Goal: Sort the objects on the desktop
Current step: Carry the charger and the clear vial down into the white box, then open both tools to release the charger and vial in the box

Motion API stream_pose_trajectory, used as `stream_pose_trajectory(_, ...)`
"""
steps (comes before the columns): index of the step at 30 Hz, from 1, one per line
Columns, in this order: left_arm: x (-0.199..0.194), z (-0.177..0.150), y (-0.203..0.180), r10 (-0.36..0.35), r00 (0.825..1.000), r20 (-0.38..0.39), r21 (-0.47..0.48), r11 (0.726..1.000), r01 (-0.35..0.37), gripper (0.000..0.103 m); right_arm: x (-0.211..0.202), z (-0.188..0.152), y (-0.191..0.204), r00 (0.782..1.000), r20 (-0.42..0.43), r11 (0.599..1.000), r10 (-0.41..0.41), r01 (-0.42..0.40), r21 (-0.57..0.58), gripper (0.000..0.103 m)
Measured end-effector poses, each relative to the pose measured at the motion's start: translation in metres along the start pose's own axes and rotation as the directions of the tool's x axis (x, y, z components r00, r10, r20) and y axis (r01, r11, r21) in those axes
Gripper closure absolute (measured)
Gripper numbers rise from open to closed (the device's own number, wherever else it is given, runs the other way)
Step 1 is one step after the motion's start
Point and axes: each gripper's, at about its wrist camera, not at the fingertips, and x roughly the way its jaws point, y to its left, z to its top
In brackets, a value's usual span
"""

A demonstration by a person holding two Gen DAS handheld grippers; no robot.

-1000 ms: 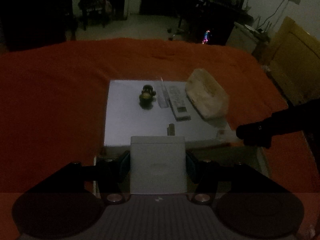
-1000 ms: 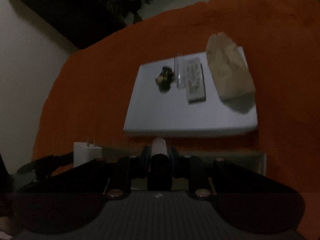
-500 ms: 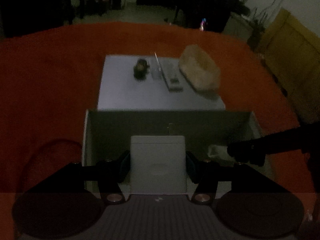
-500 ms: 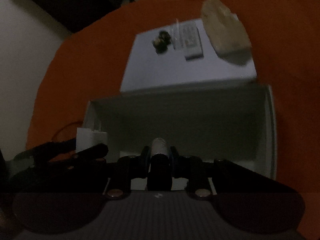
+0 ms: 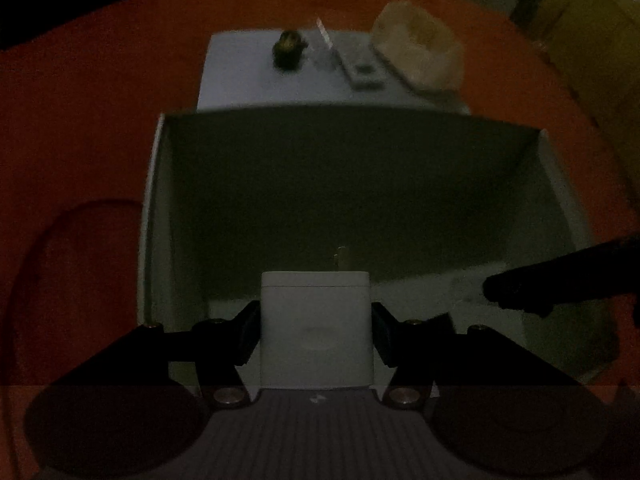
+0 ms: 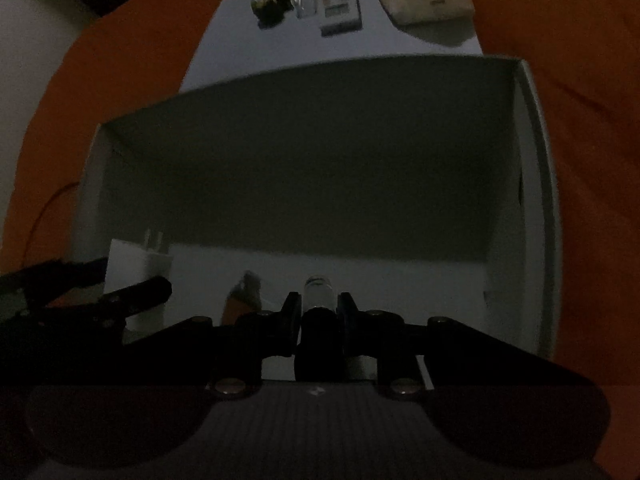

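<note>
Pinching a white charger (image 5: 315,332) in the left gripper (image 5: 315,322) and a small bottle (image 6: 319,294) in the right gripper (image 6: 319,304), hovering both inside the open white box (image 5: 158,216), its floor spreading toward 12 o'clock.

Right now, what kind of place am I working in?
Probably a dimly lit room in a home, not a workshop. An orange cloth covers the surface, with a white box open on it; beyond lie a TV-style remote and a clear bag, ordinary household clutter.
</note>
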Motion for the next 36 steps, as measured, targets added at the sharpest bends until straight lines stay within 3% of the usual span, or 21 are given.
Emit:
stream_pose_trajectory(4, 0.010, -0.004, 0.000, 0.021, 1.000, -0.014, 0.011, 1.000, -0.021, 0.051, 0.006, -0.005, 0.003, 0.998, 0.015, 0.994, -0.063, 0.064, -0.087, 0.081)
stream_pose_trajectory(19, 0.027, -0.008, -0.008, 0.054, 0.997, -0.052, 0.046, 0.998, -0.052, 0.051, 0.031, -0.022, -0.011, 0.988, -0.072, 0.985, -0.137, 0.129, -0.112, 0.081)
stream_pose_trajectory(36, 0.048, -0.011, -0.005, 0.066, 0.989, -0.134, 0.000, 0.998, -0.066, 0.051, 0.022, -0.034, -0.015, 0.980, -0.049, 0.975, -0.191, 0.184, -0.124, 0.080)
